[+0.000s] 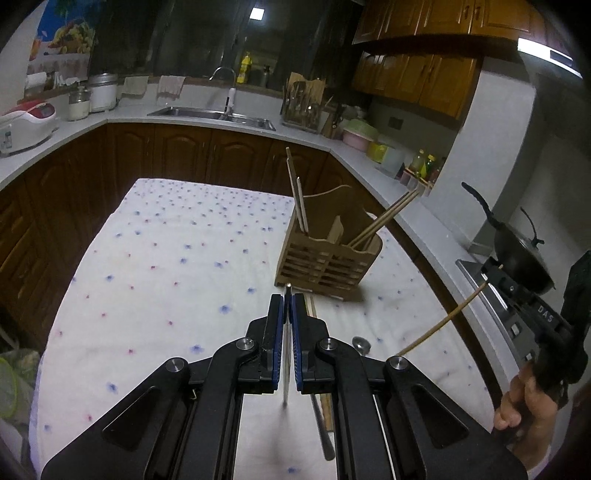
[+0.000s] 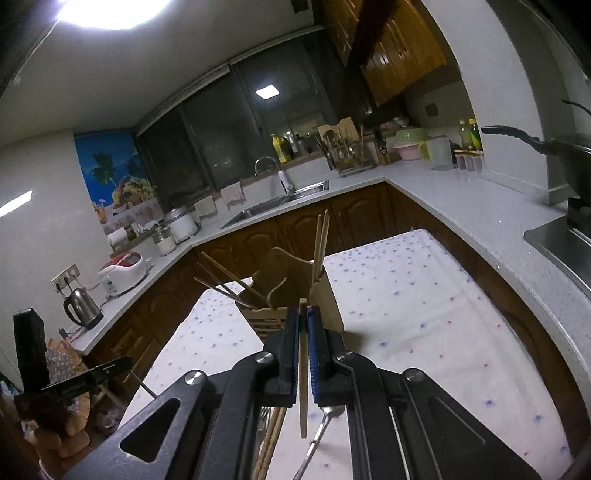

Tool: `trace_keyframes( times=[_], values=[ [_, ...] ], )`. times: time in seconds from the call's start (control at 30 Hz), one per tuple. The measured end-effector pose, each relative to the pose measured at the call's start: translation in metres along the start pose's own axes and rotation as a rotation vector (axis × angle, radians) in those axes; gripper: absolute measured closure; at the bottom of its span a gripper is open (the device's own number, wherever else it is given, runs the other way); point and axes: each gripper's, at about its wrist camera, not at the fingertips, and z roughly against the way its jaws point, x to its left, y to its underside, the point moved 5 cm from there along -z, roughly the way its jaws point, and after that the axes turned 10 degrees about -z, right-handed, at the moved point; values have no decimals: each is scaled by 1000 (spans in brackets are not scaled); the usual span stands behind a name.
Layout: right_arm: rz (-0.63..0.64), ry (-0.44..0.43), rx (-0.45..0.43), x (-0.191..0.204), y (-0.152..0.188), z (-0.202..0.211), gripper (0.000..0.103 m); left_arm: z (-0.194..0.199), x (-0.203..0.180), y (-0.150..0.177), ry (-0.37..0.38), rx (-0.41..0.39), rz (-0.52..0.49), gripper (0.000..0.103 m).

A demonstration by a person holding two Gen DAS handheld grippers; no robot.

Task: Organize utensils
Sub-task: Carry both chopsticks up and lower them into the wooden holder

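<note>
Your left gripper [image 1: 288, 295], low centre, is clamped on a thin silver metal utensil handle [image 1: 286, 354]. Your right gripper [image 2: 303, 314] pinches a tan wooden chopstick [image 2: 303, 369]. Just beyond both stands the slatted wooden utensil holder [image 1: 328, 262] on the flowered white cloth [image 1: 166, 258].

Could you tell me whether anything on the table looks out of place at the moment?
Yes: a spoon, a fork and chopsticks lie loose on the tablecloth instead of standing in the wooden holder.

kitchen | dark window [image 2: 236, 122] | wooden cabinets [image 1: 177, 155] | grey counter [image 2: 461, 206] | ceiling light [image 2: 107, 11]
</note>
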Motion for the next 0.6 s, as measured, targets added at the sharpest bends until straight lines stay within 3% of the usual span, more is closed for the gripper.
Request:
trace_keyframes(
  times=[0.6],
  values=[
    [21, -21, -16, 10, -15, -7, 98, -1, -16, -44, 0, -78, -29, 99]
  ],
)
